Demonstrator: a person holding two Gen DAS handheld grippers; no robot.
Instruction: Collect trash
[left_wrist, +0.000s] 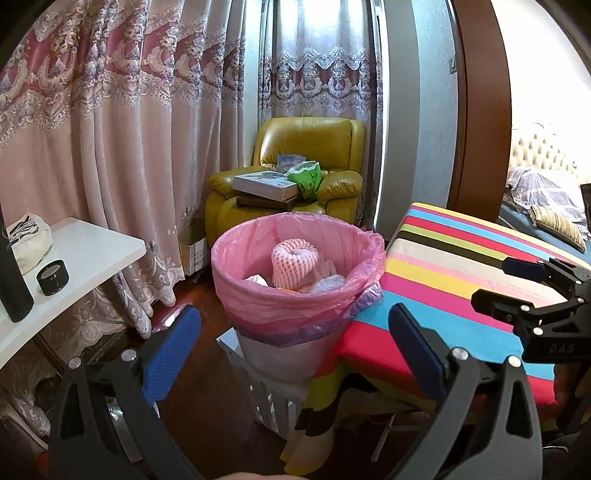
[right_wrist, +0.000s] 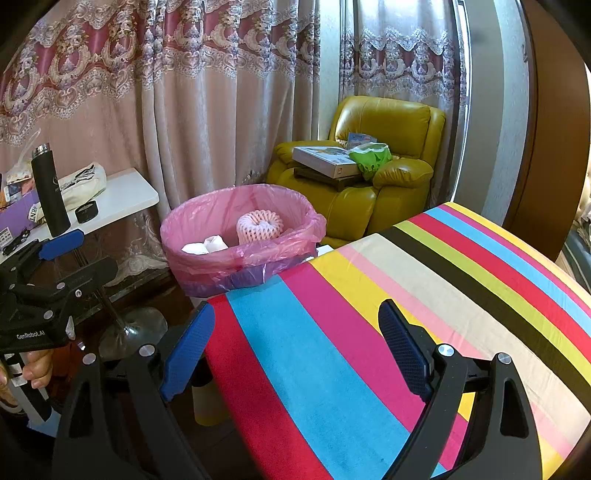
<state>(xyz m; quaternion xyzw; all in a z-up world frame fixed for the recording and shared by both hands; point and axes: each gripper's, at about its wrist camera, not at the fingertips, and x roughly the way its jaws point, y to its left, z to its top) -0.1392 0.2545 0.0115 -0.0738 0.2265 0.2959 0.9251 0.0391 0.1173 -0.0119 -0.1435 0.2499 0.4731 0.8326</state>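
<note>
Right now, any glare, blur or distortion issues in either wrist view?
Left wrist view: backlight through the curtains blows out the top centre, the door frame bows from the fisheye, and the trash bin is sharp. Right wrist view: bright strip at the window edge, dark vignette in the corners, and the striped table is evenly lit and in focus.
</note>
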